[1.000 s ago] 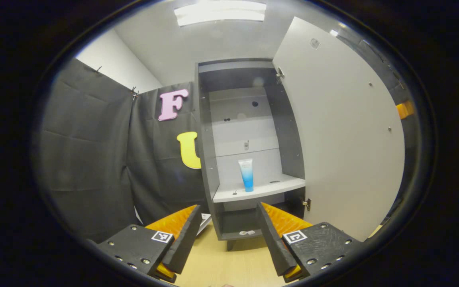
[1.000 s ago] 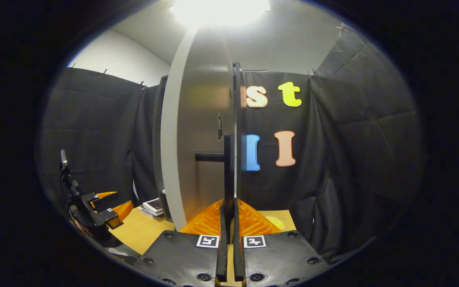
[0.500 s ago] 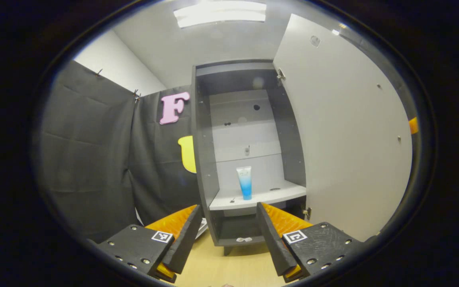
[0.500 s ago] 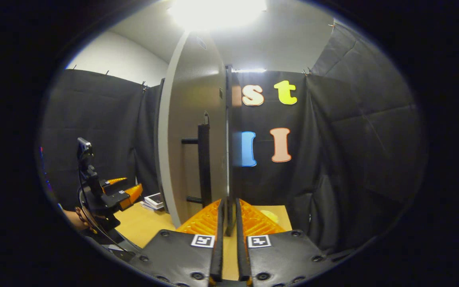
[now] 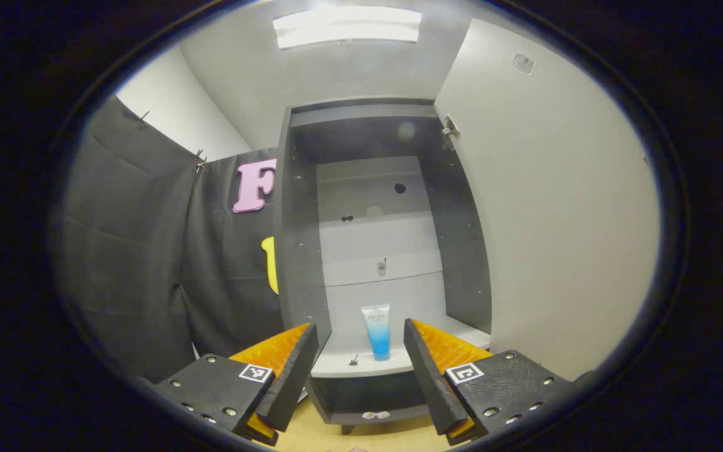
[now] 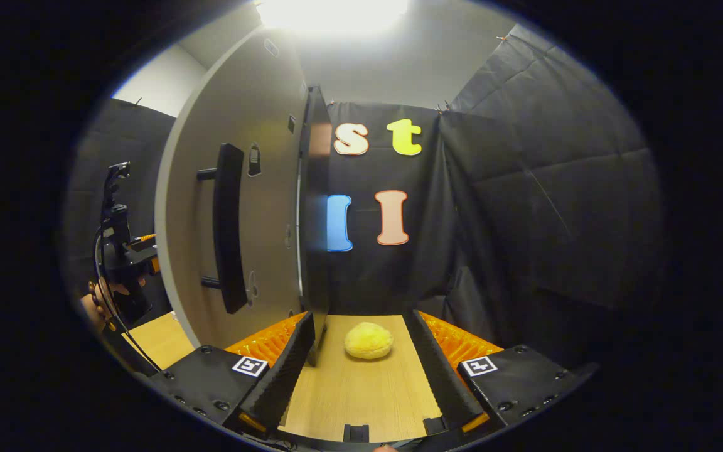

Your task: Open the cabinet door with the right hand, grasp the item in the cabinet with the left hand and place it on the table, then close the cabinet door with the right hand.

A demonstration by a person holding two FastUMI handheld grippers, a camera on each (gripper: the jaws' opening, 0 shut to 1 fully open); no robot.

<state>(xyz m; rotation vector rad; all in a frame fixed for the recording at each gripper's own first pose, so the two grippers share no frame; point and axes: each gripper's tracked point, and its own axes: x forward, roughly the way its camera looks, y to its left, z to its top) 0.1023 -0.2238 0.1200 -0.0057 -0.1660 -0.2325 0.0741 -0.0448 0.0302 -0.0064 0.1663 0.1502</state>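
The grey cabinet stands with its door swung wide to the right. A white and blue tube stands upright on the cabinet's shelf. My left gripper is open in front of the shelf, short of the tube, which shows between its fingers. In the right gripper view the door and its black bar handle are on the left. My right gripper is open over the table, holding nothing. The left gripper, held by a hand, appears beyond the door.
A yellow round sponge lies on the table between the right gripper's fingers, farther off. The door's dark edge stands close to the right gripper's left finger. A small dark bit lies on the shelf beside the tube.
My right gripper opened, let go of the door handle and drew off to the right. My left gripper moved closer to the cabinet, bringing the tube between its fingers in view.
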